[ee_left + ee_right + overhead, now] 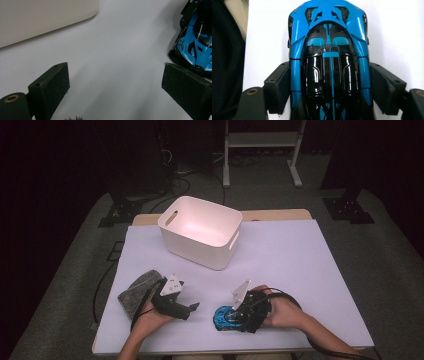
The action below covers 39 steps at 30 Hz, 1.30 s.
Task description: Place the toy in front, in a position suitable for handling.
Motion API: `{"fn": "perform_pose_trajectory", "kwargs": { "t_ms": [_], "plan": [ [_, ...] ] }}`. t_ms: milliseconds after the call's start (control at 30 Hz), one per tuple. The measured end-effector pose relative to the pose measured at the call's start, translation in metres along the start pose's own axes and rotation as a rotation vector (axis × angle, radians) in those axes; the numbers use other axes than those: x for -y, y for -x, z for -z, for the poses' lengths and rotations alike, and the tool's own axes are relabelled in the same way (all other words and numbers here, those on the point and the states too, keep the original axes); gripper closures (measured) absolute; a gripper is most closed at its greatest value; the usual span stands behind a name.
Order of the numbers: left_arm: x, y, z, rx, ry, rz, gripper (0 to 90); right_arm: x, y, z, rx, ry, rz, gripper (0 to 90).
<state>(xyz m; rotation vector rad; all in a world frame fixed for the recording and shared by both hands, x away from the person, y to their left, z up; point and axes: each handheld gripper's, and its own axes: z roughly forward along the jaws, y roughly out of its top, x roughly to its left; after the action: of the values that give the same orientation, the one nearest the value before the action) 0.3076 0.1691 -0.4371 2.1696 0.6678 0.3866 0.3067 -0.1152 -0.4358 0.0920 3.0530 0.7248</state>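
The toy car (329, 65) sits on the white sheet (300, 270) near the front edge, right of centre, between the jaws of the right gripper (329, 87). It is a blue and black model with a glossy, hard shell. It looks light and stiff, with smooth sides that may slip under the pads, and thin fins and mirrors that could snap. The best hold looks to be across the flat flanks at mid-body, where the pads (279, 87) now stand, one on each side. They are right against the flanks, but I cannot tell whether they press yet. The car rests on the sheet, not lifted. The wheels may let it roll if it is nudged from one end, so a square squeeze from both sides seems wise.

To the left, the left gripper (192, 307) lies low with its jaws wide apart and nothing between them, pointing toward the car. Beside that hand lies a grey cloth (135, 292). Farther back stands a white bin (200, 231), upright and apart from the car.
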Motion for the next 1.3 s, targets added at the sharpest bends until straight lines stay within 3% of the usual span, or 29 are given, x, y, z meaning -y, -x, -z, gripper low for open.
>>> {"fn": "perform_pose_trajectory", "kwargs": {
  "t_ms": [67,100,133,167,300,533,667,733,833,900,967,1033,1200,1300],
  "plan": [
    [-0.002,-0.002,0.005,0.005,0.010,-0.006,7.7,0.004,-0.002,0.001,0.016,0.039,0.006,23.9],
    [-0.003,-0.004,0.009,-0.001,0.005,-0.017,7.8,0.006,-0.002,0.001,0.014,0.055,-0.007,23.4],
    [-0.003,-0.006,0.013,-0.005,0.007,-0.025,13.4,0.013,-0.001,0.005,0.004,0.100,-0.034,22.9],
    [-0.003,-0.008,0.018,-0.013,0.009,-0.032,13.4,0.013,-0.001,0.005,0.004,0.100,-0.034,22.9],
    [0.007,-0.027,0.043,-0.060,-0.032,-0.013,14.2,0.028,-0.002,0.012,0.010,0.138,-0.072,21.7],
    [0.022,-0.044,0.060,-0.063,-0.056,0.042,21.5,0.043,-0.003,0.033,0.027,0.220,-0.113,21.8],
    [0.029,-0.048,0.054,-0.070,-0.101,0.046,23.6,0.057,-0.003,0.041,0.024,0.249,-0.146,19.8],
    [0.037,-0.052,0.045,-0.062,-0.128,0.078,23.1,0.065,-0.003,0.041,0.030,0.274,-0.156,19.6],
    [0.041,-0.055,0.043,-0.057,-0.134,0.089,22.6,0.067,-0.002,0.037,0.047,0.258,-0.154,18.4],
    [0.044,-0.057,0.044,-0.053,-0.116,0.110,23.7,0.069,-0.001,0.033,0.031,0.259,-0.159,18.5],
    [0.045,-0.058,0.044,-0.056,-0.113,0.121,31.2,0.072,-0.001,0.026,0.020,0.246,-0.159,18.7],
    [0.046,-0.058,0.042,-0.062,-0.122,0.137,33.1,0.073,-0.001,0.025,0.018,0.248,-0.161,20.0],
    [0.045,-0.056,0.040,-0.083,-0.129,0.130,56.3,0.073,-0.004,0.022,0.032,0.243,-0.145,20.1],
    [0.044,-0.055,0.040,-0.081,-0.124,0.117,62.2,0.073,-0.004,0.021,0.033,0.251,-0.147,20.0]
  ]
}}
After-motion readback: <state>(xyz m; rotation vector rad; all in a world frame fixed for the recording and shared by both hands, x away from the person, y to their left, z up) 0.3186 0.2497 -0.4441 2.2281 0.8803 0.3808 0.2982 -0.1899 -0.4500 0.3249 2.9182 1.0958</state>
